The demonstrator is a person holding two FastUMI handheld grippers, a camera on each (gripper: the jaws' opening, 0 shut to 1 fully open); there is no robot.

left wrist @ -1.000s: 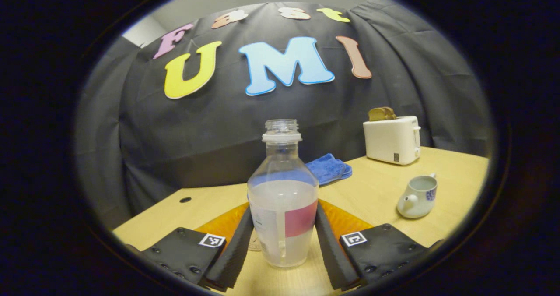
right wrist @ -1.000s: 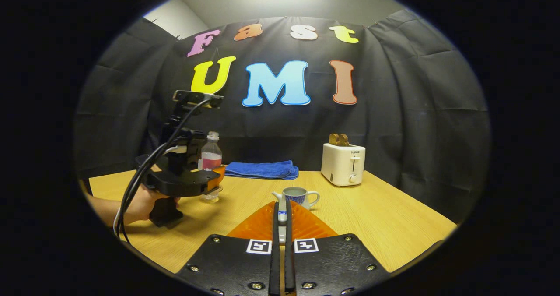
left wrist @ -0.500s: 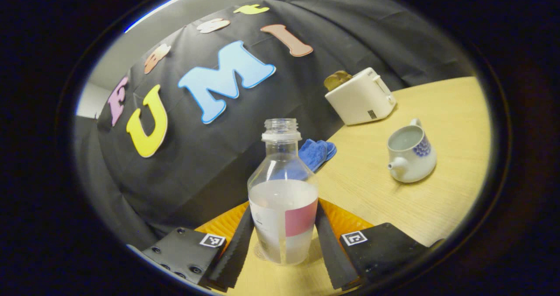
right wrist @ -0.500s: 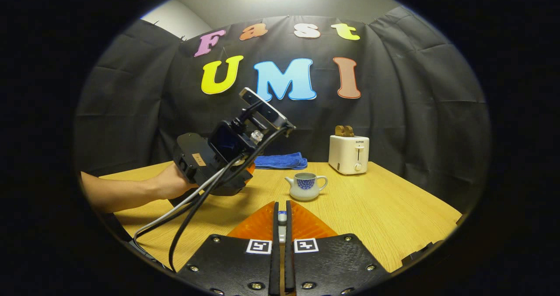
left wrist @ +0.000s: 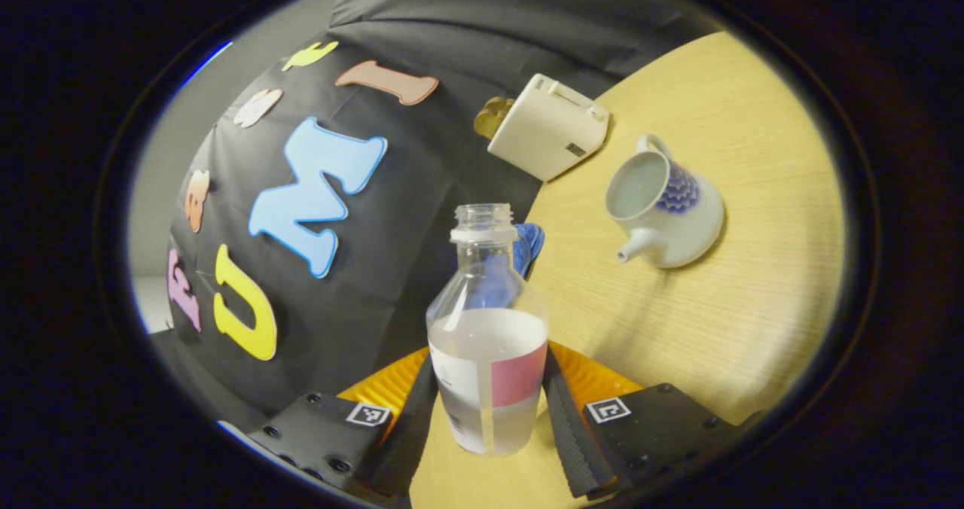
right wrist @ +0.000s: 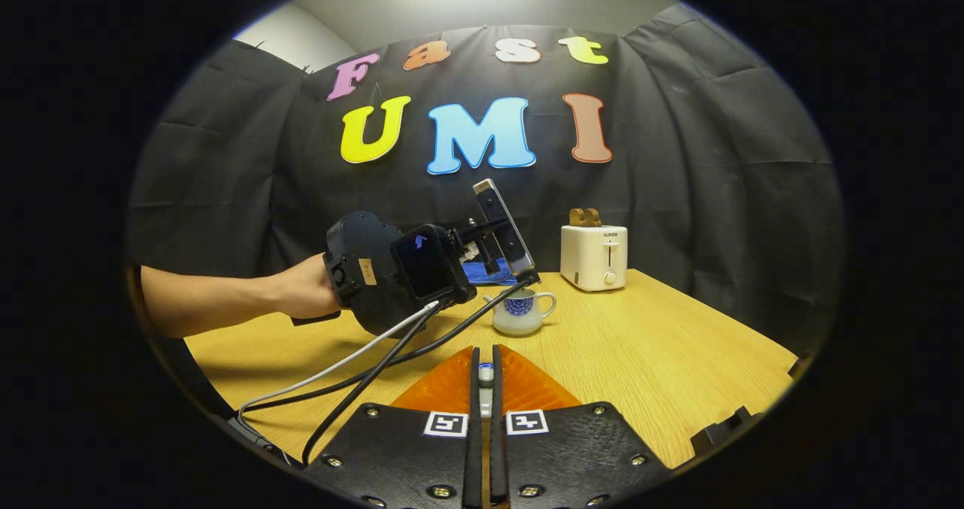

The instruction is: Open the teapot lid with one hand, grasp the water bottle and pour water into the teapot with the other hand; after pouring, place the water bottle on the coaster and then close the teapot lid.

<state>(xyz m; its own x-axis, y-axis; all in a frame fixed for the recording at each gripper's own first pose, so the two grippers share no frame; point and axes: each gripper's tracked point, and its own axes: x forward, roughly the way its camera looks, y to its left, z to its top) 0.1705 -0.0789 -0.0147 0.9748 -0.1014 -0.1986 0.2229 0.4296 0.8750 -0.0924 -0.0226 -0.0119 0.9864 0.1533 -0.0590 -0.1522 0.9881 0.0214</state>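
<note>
We find the left gripper (left wrist: 488, 419) clamped on the water bottle (left wrist: 487, 343) at the lower centre of the left gripper view, one finger pressed on each side of the body. The bottle is clear plastic, uncapped, with a white neck ring, a label that is part white and part pink, and water filling roughly its lower half. It is raised above the table (left wrist: 723, 328), and the scene behind it appears strongly tilted.

The teapot (left wrist: 666, 211) stands on the table in the upper right of that view. It is white with a blue pattern on its side, spout toward the lower left, handle at the far side, and its mouth is uncovered.

In the right gripper view, the right gripper (right wrist: 486, 434) at the bottom centre has its fingers drawn together on a small white piece with a blue top; we cannot tell for certain what it is. A hand (right wrist: 305, 298) at centre left holds the left gripper's body just left of the teapot.

Count: one bottle, one teapot, one white toaster (right wrist: 593, 257), one folded blue cloth (left wrist: 527, 242), two grippers.
</note>
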